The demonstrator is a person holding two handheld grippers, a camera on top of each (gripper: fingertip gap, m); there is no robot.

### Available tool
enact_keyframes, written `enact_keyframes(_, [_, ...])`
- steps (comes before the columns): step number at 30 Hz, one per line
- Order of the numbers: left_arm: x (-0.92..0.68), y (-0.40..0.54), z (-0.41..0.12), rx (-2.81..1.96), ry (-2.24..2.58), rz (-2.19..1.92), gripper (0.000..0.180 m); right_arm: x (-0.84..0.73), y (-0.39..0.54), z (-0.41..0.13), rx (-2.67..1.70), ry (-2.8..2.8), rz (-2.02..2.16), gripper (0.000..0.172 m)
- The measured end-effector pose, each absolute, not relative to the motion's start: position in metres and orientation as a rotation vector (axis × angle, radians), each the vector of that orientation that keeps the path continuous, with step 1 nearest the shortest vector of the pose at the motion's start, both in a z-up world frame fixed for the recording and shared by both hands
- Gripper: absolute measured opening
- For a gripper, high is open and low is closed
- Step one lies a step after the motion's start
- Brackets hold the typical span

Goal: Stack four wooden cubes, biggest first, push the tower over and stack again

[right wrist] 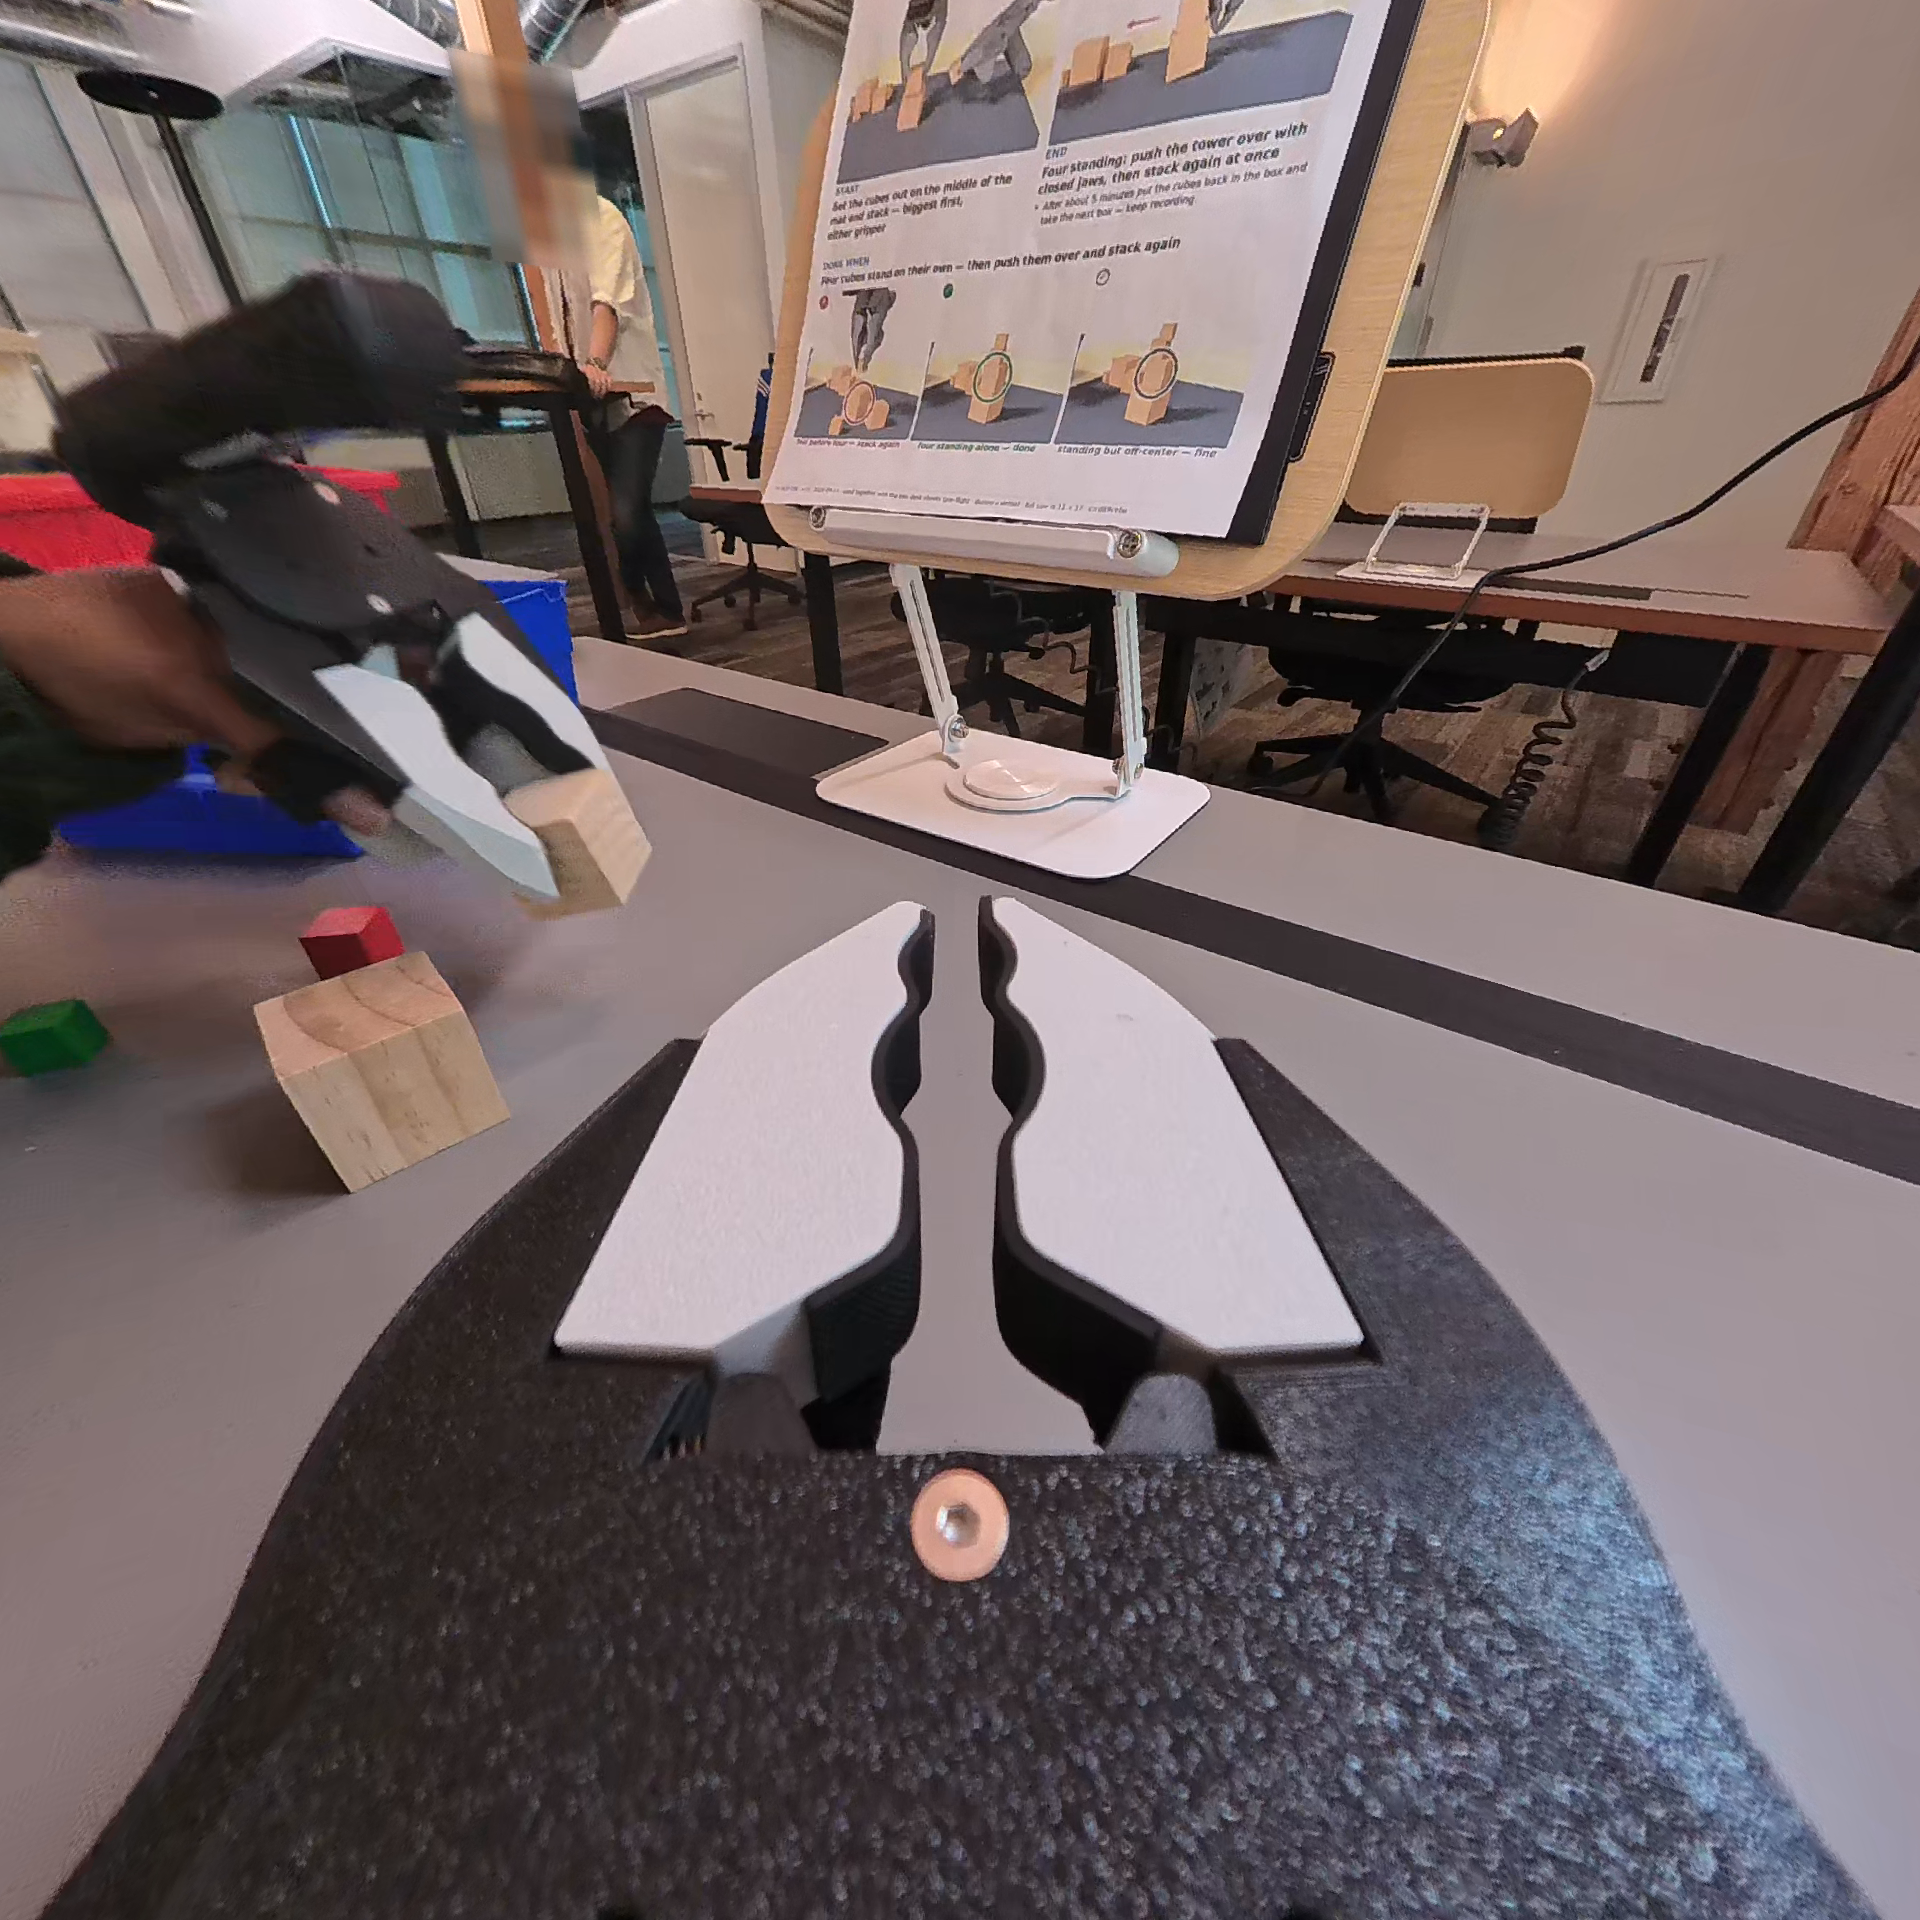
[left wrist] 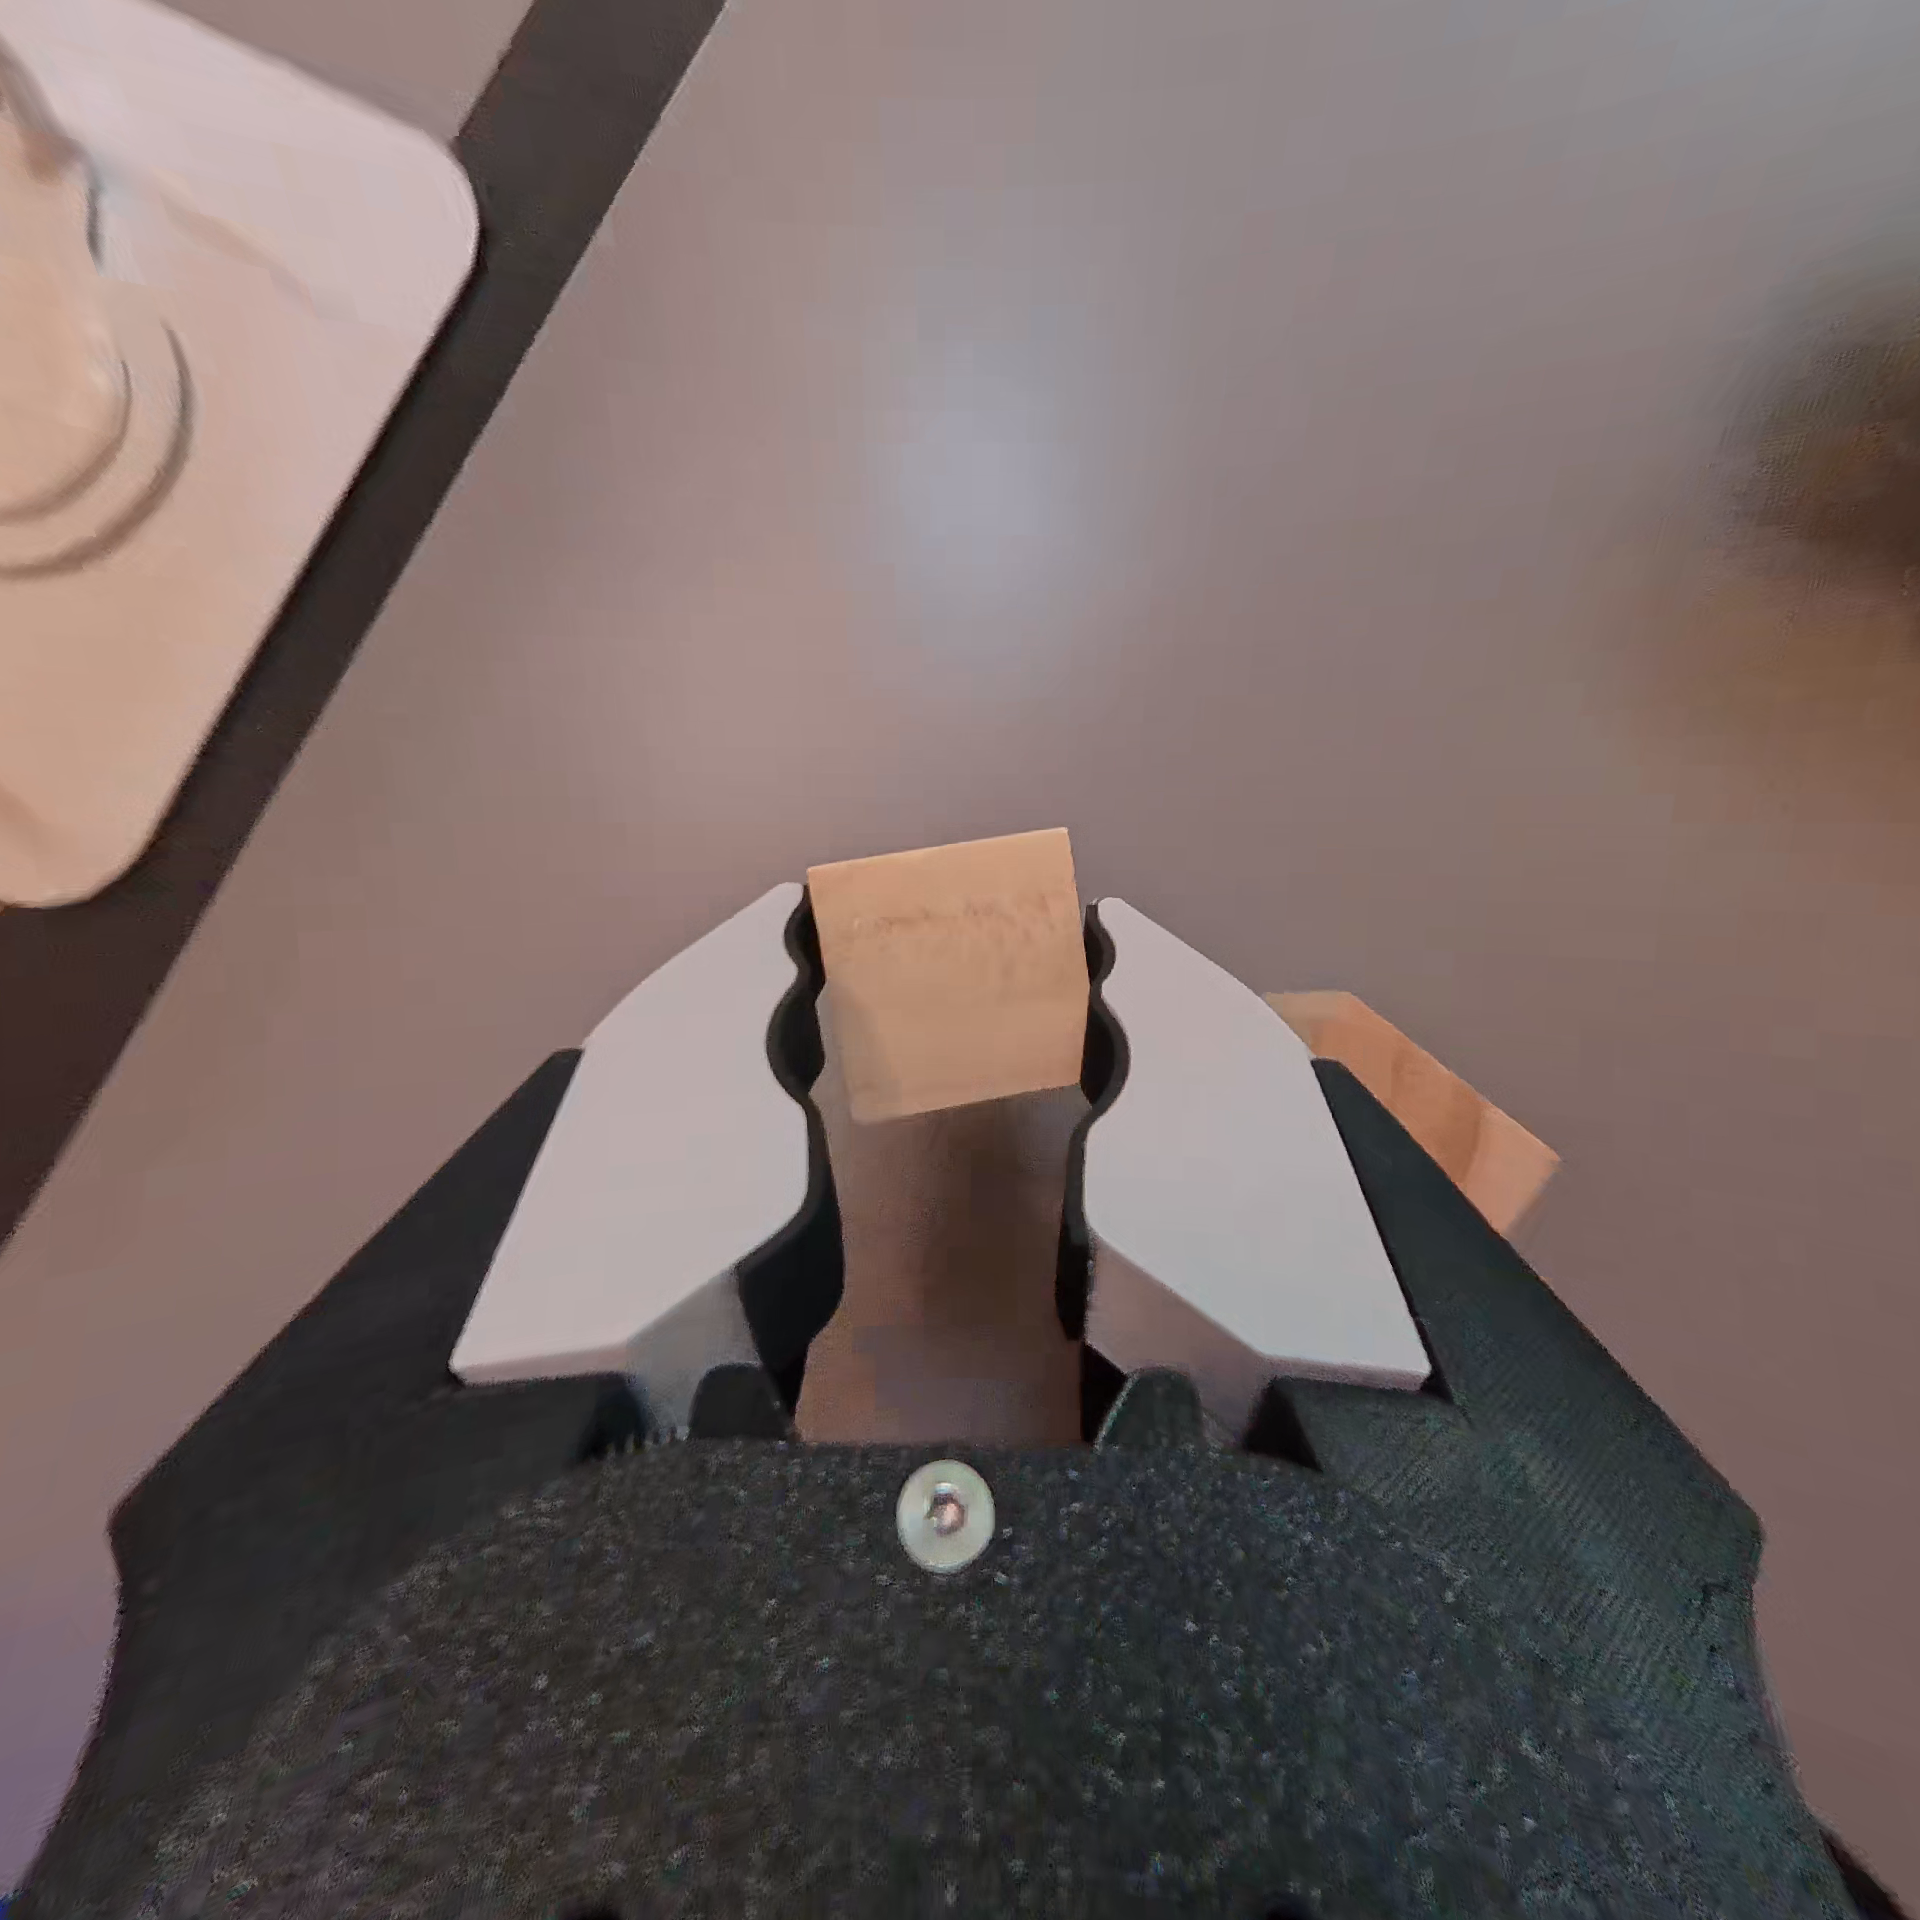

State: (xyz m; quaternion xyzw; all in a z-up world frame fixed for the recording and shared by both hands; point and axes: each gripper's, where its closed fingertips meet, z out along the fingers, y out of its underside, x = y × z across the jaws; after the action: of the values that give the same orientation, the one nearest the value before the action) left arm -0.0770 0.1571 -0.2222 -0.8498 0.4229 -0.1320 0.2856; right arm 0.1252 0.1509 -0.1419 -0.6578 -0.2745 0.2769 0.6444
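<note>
The left hand-held gripper is clamped on a small wooden cube, both pads pressed against its sides, holding it tilted in the air above the grey worktop. Below it sits a larger wooden cube, with a red cube just behind and a green cube off to one side. The right hand-held gripper hovers low over the worktop, its fingers a narrow slit apart with nothing between them. Beyond it stands a white stand carrying an instruction sheet.
</note>
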Motion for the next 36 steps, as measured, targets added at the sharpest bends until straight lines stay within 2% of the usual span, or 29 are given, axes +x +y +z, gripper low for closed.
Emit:
enact_keyframes(1, [-0.075, 0.151, -0.212, -2.228, 1.188, -0.366, 0.047, 0.125, 0.151, -0.142, -1.498, -0.625, 0.632, 0.008])
enact_keyframes(6, [-0.066, 0.108, -0.177, -2.118, 1.410, -0.447, 0.047, 0.125, 0.151, -0.143, -1.500, -0.623, 0.637, 0.008])
enact_keyframes(10, [-0.061, 0.074, -0.169, -2.073, 1.540, -0.507, 0.047, 0.126, 0.152, -0.143, -1.504, -0.614, 0.643, 0.008])
enact_keyframes(29, [-0.064, 0.047, -0.202, -1.975, 1.922, -0.504, 0.047, 0.126, 0.152, -0.145, -1.509, -0.603, 0.668, 0.008])
enact_keyframes(36, [-0.060, 0.052, -0.212, -1.885, 2.105, -0.655, 0.048, 0.124, 0.151, -0.146, -1.512, -0.617, 0.671, 0.008])
